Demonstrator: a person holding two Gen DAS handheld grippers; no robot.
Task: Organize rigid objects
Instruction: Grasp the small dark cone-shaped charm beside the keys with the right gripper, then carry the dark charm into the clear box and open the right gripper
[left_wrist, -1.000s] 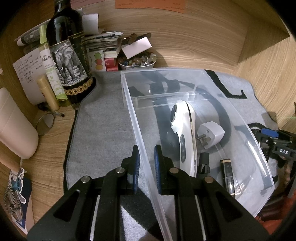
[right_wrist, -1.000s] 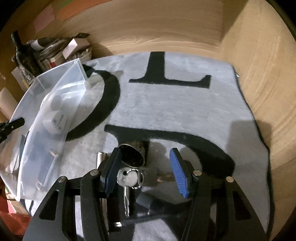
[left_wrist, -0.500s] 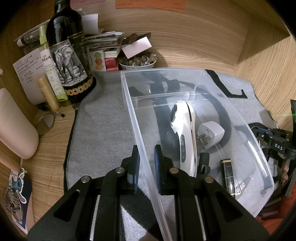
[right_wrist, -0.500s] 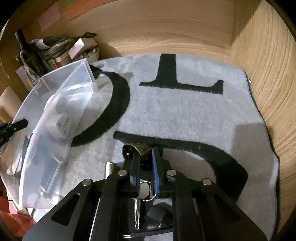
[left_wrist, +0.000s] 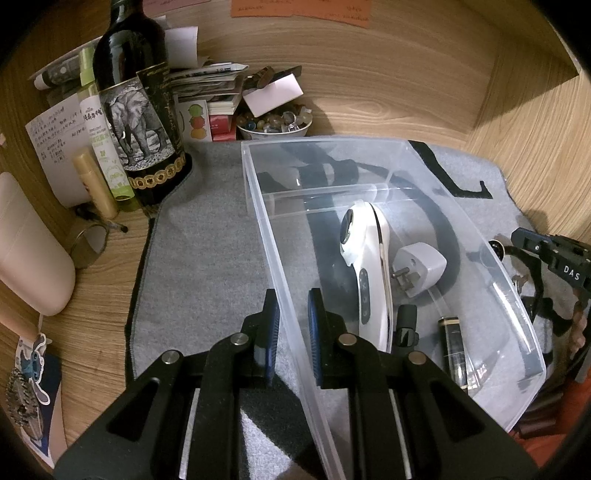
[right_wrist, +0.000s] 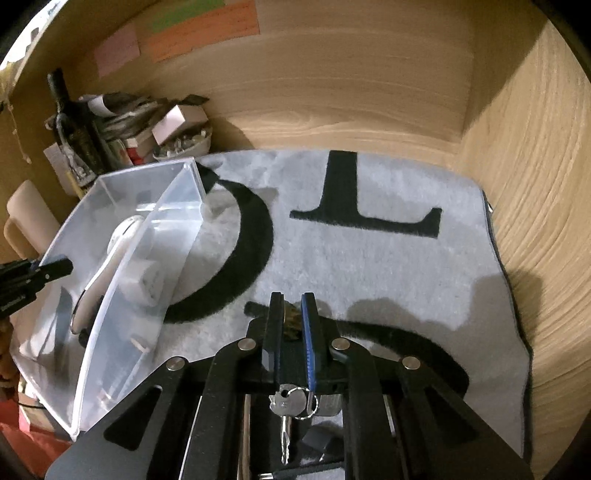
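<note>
**Bin wall pinched on the left, key bunch gripped on the right**

The left gripper (left_wrist: 291, 325) is seen closed on the near side wall of the clear plastic bin (left_wrist: 491, 280), one blue pad outside the wall and the other inside it. The bin is set on a grey mat (right_wrist: 369, 251) marked with large black letters, which is spread over a wooden surface (left_wrist: 103, 280). Inside the bin, a white handheld device (left_wrist: 364, 258) is laid lengthwise, with a white plug adapter (left_wrist: 421, 267) just beside it on its right. A small black clip-like piece (left_wrist: 406, 326) and a dark, gold-banded stick (left_wrist: 452, 350) are found nearer the camera, by the bin's near end.

The right gripper (right_wrist: 291, 325) is shown with its pads pressed nearly together on a small brownish object, the upper part of a key bunch (right_wrist: 291, 404); a silver key and ring are seen hanging beneath the fingers, above the mat. What exactly the brownish piece is cannot be told. The bunch is held to the right of the bin, outside it.

Against the back wall, a dark bottle with an elephant label (left_wrist: 138, 122), a stack of papers (left_wrist: 207, 83) and a bowl of small stones (left_wrist: 275, 123) are grouped beyond the mat's far left corner.
</note>
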